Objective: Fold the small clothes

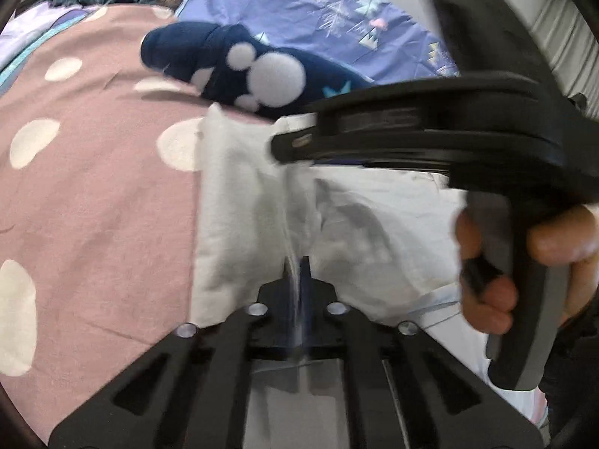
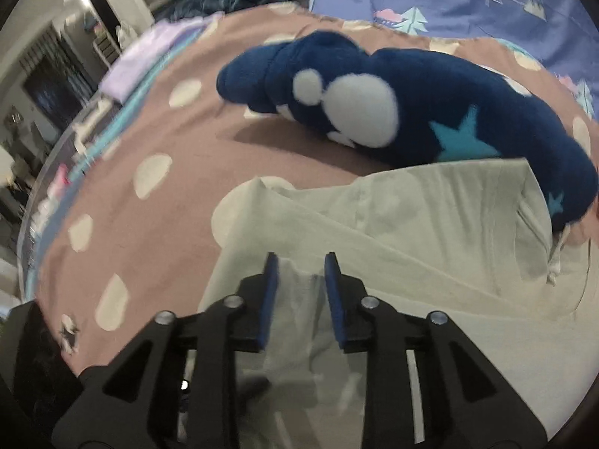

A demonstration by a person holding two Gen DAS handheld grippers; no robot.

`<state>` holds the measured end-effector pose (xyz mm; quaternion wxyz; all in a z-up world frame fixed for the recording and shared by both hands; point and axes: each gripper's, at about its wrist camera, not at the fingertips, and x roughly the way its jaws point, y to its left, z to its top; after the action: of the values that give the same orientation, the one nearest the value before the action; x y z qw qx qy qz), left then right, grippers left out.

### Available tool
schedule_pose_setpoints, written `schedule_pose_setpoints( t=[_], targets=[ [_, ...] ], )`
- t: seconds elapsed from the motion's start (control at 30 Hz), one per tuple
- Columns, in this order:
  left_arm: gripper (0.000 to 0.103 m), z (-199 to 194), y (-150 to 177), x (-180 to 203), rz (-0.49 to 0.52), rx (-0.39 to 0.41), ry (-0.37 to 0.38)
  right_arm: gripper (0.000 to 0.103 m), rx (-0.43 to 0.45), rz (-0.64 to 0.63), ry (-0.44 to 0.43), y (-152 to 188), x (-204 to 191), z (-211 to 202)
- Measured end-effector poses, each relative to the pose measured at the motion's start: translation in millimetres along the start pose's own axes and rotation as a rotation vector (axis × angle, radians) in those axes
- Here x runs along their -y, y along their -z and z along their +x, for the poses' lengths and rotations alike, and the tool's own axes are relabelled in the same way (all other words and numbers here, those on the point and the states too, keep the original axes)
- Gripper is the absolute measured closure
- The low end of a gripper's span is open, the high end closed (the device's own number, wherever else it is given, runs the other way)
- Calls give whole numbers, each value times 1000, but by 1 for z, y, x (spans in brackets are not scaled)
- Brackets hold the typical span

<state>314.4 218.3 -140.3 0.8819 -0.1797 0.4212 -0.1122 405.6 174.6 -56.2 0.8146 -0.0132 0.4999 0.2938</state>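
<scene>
A small white garment lies on the pink bedspread with white spots. My left gripper is shut on a raised pleat of this cloth at its near edge. My right gripper, held by a hand, reaches in from the right over the garment's far part. In the right wrist view the white garment spreads out flat, and the right gripper stands open with a rumpled bit of the cloth between its blue pads. A navy fleece garment with white dots and teal stars lies just behind.
The navy fleece garment touches the white garment's far edge. A purple-blue sheet with a tree print covers the back. A folded lilac cloth lies near the bed's left edge, with room furniture beyond.
</scene>
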Motion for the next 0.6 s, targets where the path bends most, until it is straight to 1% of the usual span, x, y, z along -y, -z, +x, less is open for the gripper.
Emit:
schedule_pose_setpoints(
  t=[0.03, 0.1, 0.17, 0.23, 0.27, 0.3, 0.37, 0.4, 0.43, 0.47, 0.5, 0.53, 0.57, 0.6],
  targets=[
    [100, -1, 0, -1, -4, -12, 2, 77, 14, 7, -4, 2, -1, -4],
    [101, -5, -1, 3, 10, -23, -17, 77, 47, 10, -4, 11, 9, -24],
    [101, -8, -1, 7, 33, -26, -39, 76, 84, -7, 25, 28, 25, -53],
    [101, -11, 0, 11, 55, -23, -76, 72, 111, -11, 60, 51, 47, -78],
    [100, -12, 0, 12, 63, -19, -91, 70, 116, 13, 75, 69, 67, -91],
    [100, -13, -1, 11, 74, -13, -111, 70, 113, 32, 88, 80, 79, -96],
    [98, -14, -2, 8, 75, -4, -140, 70, 90, 82, 167, 115, 114, -106],
    [97, -14, -3, 7, 71, 4, -154, 73, 73, 118, 214, 133, 133, -108],
    [97, -17, -4, 7, 73, 21, -164, 79, 64, 171, 234, 155, 156, -111],
    [95, -21, -5, 10, 79, 43, -161, 84, 99, 196, 189, 167, 168, -117],
    [92, -25, -5, 16, 87, 67, -145, 86, 153, 231, 129, 183, 182, -128],
    [91, -30, -5, 22, 105, 95, -107, 87, 168, 247, 115, 189, 187, -133],
    [87, -32, -4, 32, 136, 113, -57, 88, 186, 267, 105, 198, 193, -137],
    [78, -32, -2, 38, 161, 116, -28, 89, 199, 275, 103, 204, 195, -140]
  ],
)
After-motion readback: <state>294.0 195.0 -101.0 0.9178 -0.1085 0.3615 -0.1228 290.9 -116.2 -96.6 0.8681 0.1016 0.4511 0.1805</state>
